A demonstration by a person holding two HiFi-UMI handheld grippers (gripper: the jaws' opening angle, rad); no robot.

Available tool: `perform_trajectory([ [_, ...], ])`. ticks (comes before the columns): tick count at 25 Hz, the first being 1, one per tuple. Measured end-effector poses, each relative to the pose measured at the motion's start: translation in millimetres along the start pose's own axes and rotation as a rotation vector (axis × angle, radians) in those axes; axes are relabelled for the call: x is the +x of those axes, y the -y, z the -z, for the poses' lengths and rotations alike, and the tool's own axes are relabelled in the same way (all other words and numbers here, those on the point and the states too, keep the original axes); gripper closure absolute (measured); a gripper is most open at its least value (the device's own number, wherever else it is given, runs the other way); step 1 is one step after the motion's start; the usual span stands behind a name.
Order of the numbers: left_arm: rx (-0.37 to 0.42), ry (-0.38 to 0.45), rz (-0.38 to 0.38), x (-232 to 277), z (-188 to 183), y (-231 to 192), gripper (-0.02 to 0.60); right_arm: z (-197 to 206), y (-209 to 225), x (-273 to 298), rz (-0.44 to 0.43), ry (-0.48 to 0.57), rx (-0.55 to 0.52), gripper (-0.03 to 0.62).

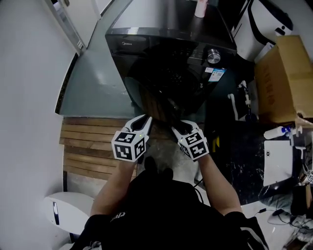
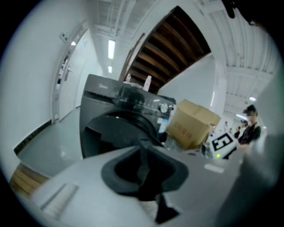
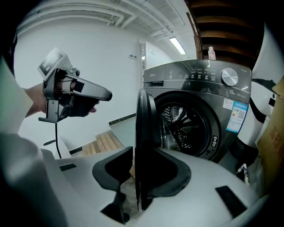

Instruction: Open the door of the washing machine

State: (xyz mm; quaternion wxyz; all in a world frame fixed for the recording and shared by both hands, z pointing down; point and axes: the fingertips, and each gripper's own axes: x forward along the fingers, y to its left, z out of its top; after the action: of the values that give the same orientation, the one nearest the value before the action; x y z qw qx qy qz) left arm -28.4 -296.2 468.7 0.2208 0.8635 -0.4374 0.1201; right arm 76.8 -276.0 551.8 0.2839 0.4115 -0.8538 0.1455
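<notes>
The dark front-loading washing machine (image 1: 166, 44) stands ahead with its round door (image 1: 164, 105) swung out toward me. The right gripper view meets the door (image 3: 141, 133) edge-on, with the drum (image 3: 186, 124) open behind it. My right gripper (image 3: 142, 177) has the door's rim between its pads and is shut on it. In the head view it (image 1: 177, 126) sits just right of the door. My left gripper (image 1: 145, 122) hovers left of the door, apart from it. Its jaws (image 2: 144, 170) stand slightly open with nothing between them.
A cardboard box (image 1: 286, 78) and a white appliance (image 1: 266, 24) stand right of the machine. Wooden steps (image 1: 93, 146) and a grey ramp (image 1: 95, 83) lie to the left, by the white wall. A pink bottle (image 1: 200, 9) sits on top of the machine.
</notes>
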Motion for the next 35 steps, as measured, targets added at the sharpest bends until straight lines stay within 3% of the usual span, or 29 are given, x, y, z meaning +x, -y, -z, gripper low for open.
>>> perform_trajectory([
  [8,-0.019,0.029,-0.050,-34,7,-6,0.490,-6,-67,3,-0.124,0.040,0.025,0.454],
  [15,-0.039,0.052,-0.036,-68,10,-25,0.444,-12,-150,17,-0.245,-0.008,0.010,0.431],
  [20,-0.030,0.017,-0.033,-96,24,-50,0.406,-32,-210,28,-0.335,0.004,-0.014,0.451],
  [25,-0.019,-0.021,-0.045,-120,38,-88,0.394,-45,-239,35,-0.325,0.009,-0.022,0.454],
  [35,0.035,-0.056,-0.134,-155,61,-167,0.400,-49,-237,21,-0.207,0.050,0.079,0.465],
])
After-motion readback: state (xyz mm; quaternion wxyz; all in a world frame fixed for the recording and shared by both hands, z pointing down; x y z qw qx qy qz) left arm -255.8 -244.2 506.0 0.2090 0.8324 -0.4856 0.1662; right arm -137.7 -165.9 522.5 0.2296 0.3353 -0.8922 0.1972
